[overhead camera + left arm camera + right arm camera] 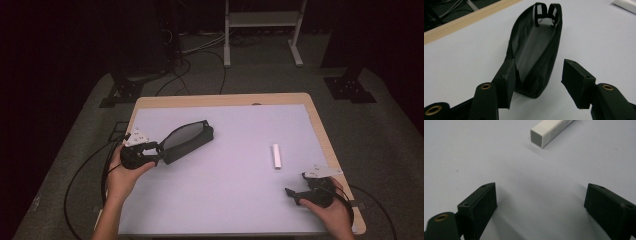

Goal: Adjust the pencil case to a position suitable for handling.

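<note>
While the left gripper (159,150) spreads its jaws around the black pouch's (187,141) near rim, the right gripper (295,192), jaws apart, rests at four o'clock, near a white box (276,156) on the surface (225,200).

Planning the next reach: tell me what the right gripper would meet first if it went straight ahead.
Probably the white box. It lies ahead of the open right gripper with bare mat between, though slightly off to one side.

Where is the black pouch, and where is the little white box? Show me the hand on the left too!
black pouch (187,138): high view, on its grey inner lining.
white box (276,156): high view, on the middle of its top face.
left hand (125,172): high view, on the back of the hand.
</note>
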